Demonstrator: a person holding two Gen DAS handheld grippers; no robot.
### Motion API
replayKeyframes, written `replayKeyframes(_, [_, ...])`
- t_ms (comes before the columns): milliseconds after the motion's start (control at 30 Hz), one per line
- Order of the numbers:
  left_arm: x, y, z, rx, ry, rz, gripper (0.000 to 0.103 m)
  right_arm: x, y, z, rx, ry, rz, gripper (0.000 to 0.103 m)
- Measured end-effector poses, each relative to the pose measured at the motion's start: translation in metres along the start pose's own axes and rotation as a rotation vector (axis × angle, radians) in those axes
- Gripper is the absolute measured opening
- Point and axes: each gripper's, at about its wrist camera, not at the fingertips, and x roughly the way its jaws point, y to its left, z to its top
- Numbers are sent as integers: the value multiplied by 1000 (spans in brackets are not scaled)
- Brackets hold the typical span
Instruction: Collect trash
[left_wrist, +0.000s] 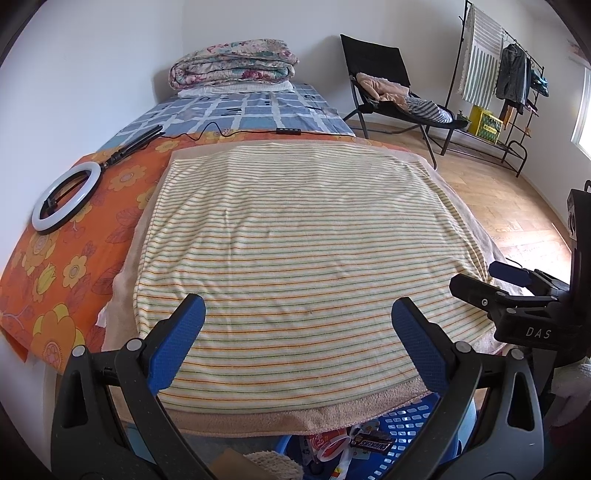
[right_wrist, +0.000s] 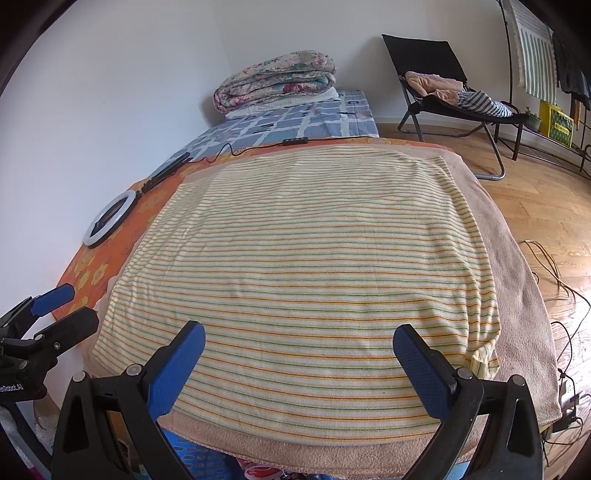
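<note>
trash (left_wrist: 364, 441) in blue basket (left_wrist: 399, 424), both jaws apart

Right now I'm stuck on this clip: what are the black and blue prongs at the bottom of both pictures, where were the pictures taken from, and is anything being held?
The prongs are two hand-held grippers, one in each of a person's hands, each with a fisheye camera looking along its fingers. One picture looks past the left gripper, the other past the right gripper. Both are open and hold nothing. They face a bed covered by a striped towel, with no trash visible on it. A ring light lies at its left side, a folded quilt at the far end. Below the near edge, a blue basket holds wrappers, among them a Snickers wrapper.
</note>
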Motion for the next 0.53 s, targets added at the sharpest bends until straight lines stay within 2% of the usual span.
replayKeyframes(533, [-1, 5, 0, 2, -9, 4, 102, 1, 0, 0, 8, 9, 4, 103])
